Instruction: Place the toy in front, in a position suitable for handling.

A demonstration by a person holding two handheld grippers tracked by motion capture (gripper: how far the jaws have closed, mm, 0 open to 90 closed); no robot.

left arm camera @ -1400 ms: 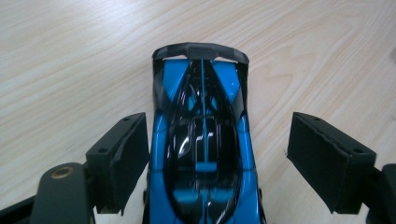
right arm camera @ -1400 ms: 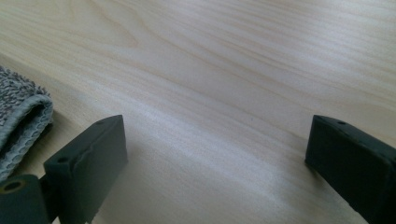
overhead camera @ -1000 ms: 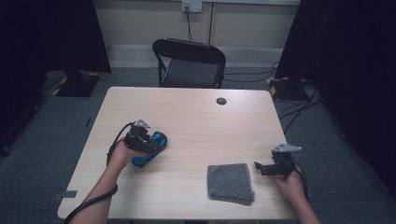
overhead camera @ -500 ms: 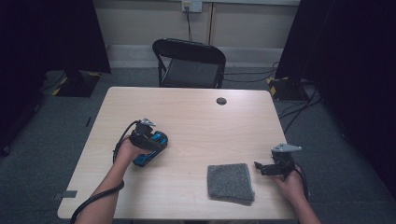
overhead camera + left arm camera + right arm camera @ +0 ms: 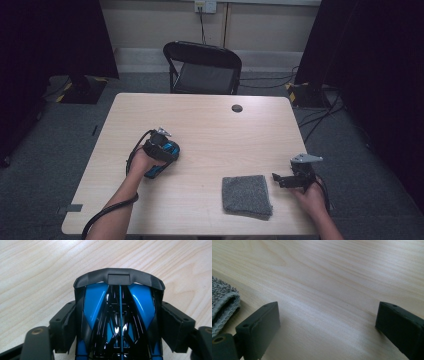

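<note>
Blue-and-black toy car [image 5: 119, 322] sits between the jaws of the left hand-held gripper [image 5: 119, 325], which is clamped on its two sides; in the left gripper view the black pads press against the car's flanks, and its dark bumper edge points away from the camera over pale wood grain. That close view gives the glossy blue panels and the thin blue centre line, while the high view gives none of that detail: there the toy car [image 5: 161, 159] is a small blue shape under the left hand-held gripper [image 5: 159, 150], low over the surface [image 5: 210, 130], with the cable looping back along the forearm.

The right hand-held gripper [image 5: 278, 179] rests on the surface, well apart from the left one. In the right gripper view its jaws stand wide apart with bare wood between them, grasping nothing. A grey folded cloth [image 5: 222, 307] lies just beside the left-hand jaw in that view, its looped pile and stitched edge plain to see; I cannot tell whether it touches the jaw. From the high view the cloth [image 5: 247, 196] is a flat square just in front of the jaw tips. Far ahead of both, a dark round cap [image 5: 237, 108] sits in the surface, and a black folding chair [image 5: 202, 67] stands beyond it.
</note>
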